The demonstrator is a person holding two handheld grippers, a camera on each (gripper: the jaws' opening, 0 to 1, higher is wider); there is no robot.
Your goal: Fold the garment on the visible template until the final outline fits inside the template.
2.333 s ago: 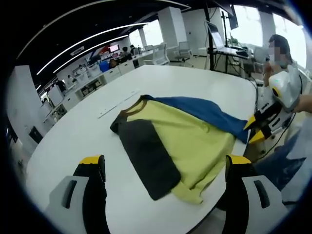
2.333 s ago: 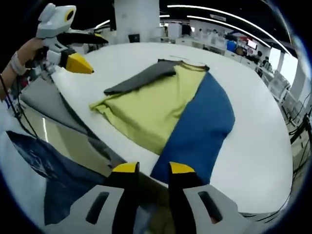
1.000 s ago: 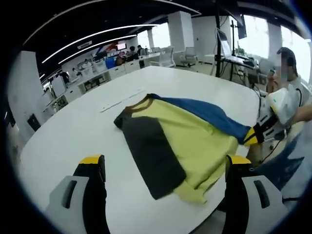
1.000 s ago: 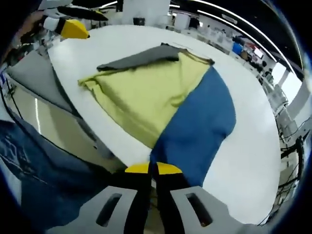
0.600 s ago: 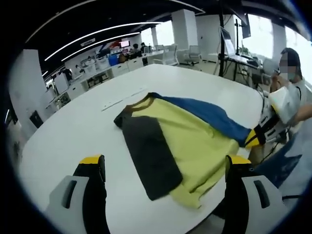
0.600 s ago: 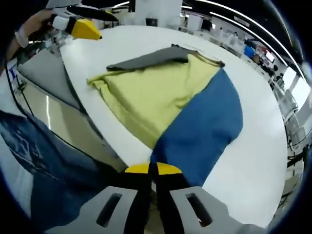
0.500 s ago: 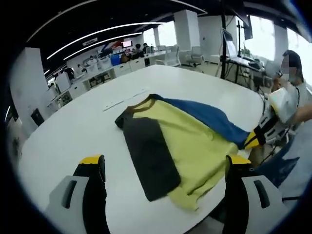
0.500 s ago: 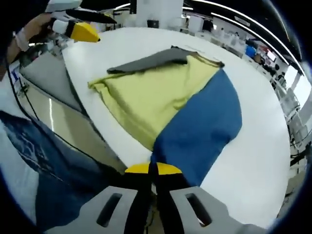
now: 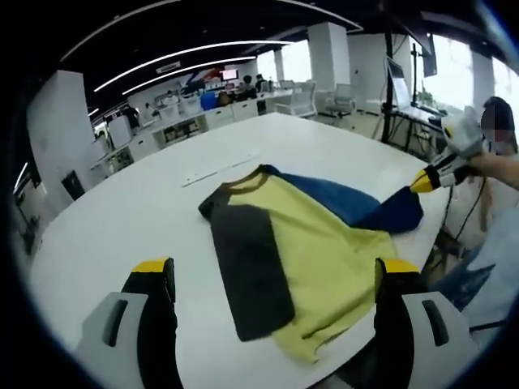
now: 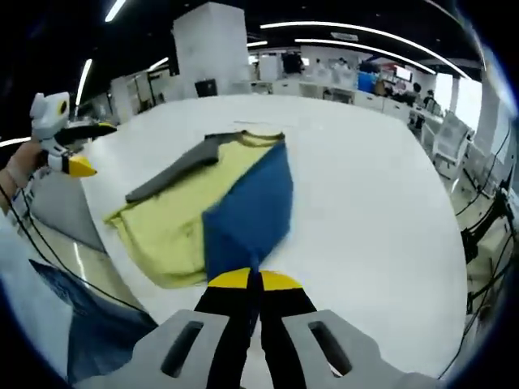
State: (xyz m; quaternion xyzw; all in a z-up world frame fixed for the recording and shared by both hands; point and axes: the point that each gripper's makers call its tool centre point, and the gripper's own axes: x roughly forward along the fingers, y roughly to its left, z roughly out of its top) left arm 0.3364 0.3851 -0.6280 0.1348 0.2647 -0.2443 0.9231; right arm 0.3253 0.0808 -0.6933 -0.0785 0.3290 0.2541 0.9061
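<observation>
The right gripper (image 10: 248, 279) has its yellow-tipped jaws pressed together on the corner of the blue sleeve (image 10: 243, 211), which it holds raised off the white table (image 10: 381, 203) and swung over toward the yellow body of the garment (image 10: 174, 215); in the left gripper view the same gripper (image 9: 430, 178) shows at the far right with the blue cloth trailing from its tip. The left gripper (image 9: 276, 271) hangs near the table's near edge with its jaws spread wide and nothing between them, the garment's hem lying just beyond. The garment rests flat in the middle of the table, its grey sleeve (image 9: 247, 267) already laid inward over the yellow front. By my reading the step in hand is the second sleeve fold, and the next move calls for carrying the blue sleeve across and laying it smooth on the body before letting go (a crooked drop would leave a bulge). I cannot make out the template's outline on the table. No container shows on the table; desks and chairs stand far behind.
</observation>
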